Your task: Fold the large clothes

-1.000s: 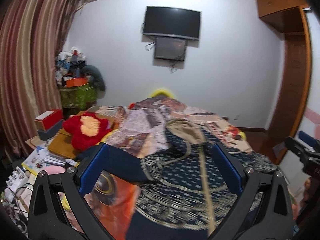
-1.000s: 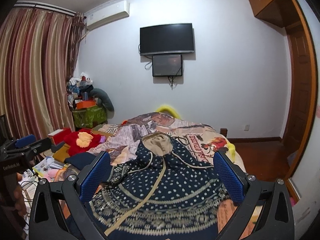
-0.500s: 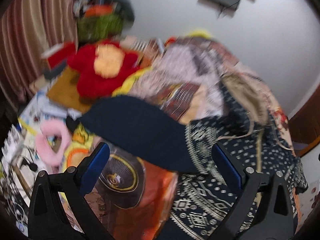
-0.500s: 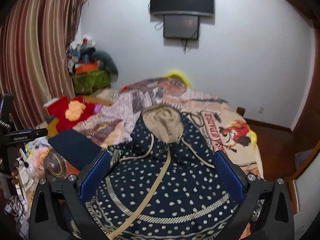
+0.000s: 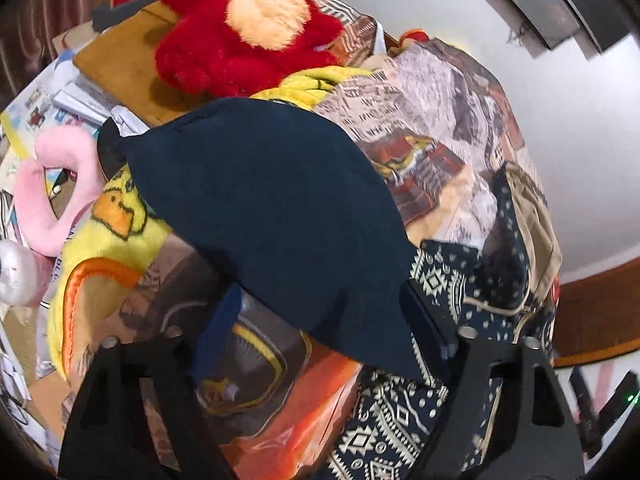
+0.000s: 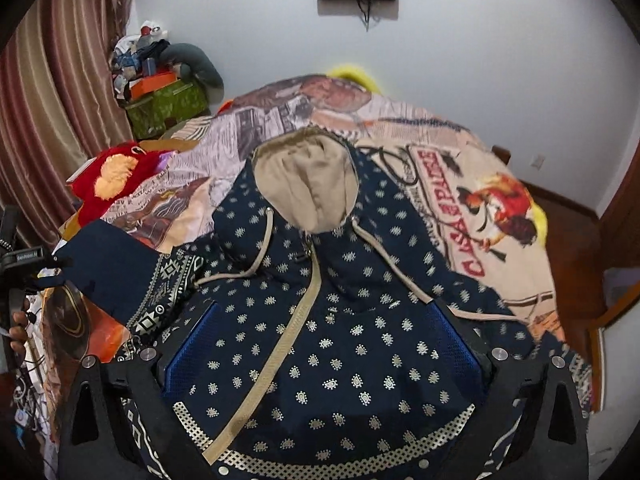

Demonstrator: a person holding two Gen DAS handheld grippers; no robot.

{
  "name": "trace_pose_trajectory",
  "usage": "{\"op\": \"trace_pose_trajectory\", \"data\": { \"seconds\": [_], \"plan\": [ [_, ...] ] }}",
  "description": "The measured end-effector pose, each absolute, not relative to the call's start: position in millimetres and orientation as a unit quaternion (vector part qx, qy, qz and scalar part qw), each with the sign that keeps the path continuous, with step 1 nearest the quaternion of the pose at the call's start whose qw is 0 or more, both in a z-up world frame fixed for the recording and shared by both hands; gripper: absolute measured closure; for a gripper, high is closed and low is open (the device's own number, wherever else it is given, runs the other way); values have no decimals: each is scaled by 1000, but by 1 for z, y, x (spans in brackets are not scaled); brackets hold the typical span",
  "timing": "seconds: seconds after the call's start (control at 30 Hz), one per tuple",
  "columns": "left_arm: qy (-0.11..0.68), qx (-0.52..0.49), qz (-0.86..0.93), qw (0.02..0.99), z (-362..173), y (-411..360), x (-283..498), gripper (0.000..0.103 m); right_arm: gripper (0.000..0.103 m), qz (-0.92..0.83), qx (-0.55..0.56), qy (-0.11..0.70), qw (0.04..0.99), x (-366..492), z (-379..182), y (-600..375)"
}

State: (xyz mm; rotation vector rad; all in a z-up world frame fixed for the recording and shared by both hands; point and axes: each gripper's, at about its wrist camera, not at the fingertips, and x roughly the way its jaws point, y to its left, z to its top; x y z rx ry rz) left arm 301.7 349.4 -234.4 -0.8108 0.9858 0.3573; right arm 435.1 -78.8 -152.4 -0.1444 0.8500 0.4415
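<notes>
A navy patterned hooded garment point(image 6: 340, 320) with a beige hood point(image 6: 308, 184) and a beige front band lies spread on the bed. Its plain navy left sleeve point(image 5: 272, 208) stretches out to the left and also shows in the right wrist view point(image 6: 112, 268). My left gripper point(image 5: 316, 332) is open, low over the sleeve where it joins the patterned body; the sleeve lies between the fingers. My right gripper point(image 6: 324, 344) is open, low over the garment's front, the cloth between its blue pads point(image 6: 192, 344).
The bed point(image 6: 460, 200) has a printed cover. A red plush toy point(image 5: 240, 24), a wooden board point(image 5: 120, 64), a pink neck pillow point(image 5: 52, 196) and a yellow duck blanket point(image 5: 116, 216) crowd the left side. A cluttered green box point(image 6: 168, 104) stands by the curtain.
Both grippers have tilted down and moved closer to the garment. The left one swung left toward the sleeve. The room's upper wall has left view.
</notes>
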Motion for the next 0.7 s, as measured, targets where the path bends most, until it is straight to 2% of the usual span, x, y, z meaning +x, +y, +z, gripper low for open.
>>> {"op": "trace_pose_trajectory", "data": {
  "seconds": [0.07, 0.13, 0.17, 0.23, 0.47, 0.7],
  "plan": [
    [456, -382, 167, 786, -236, 356, 306, 45, 6, 217, -59, 419, 880, 441, -158, -81],
    [457, -380, 180, 784, -237, 360, 310, 70, 7, 219, -56, 422, 878, 445, -162, -82],
    [460, -377, 186, 782, -237, 362, 312, 77, 7, 219, -56, 422, 878, 446, -164, -82],
    [465, -357, 207, 783, -235, 364, 318, 101, 8, 221, -58, 425, 876, 448, -166, -83],
    [432, -274, 209, 833, -186, 336, 335, 101, 11, 221, -60, 427, 875, 445, -163, -97],
    [390, -190, 111, 894, -102, 247, 371, 101, 11, 218, -46, 411, 884, 438, -141, -125]
  ]
}}
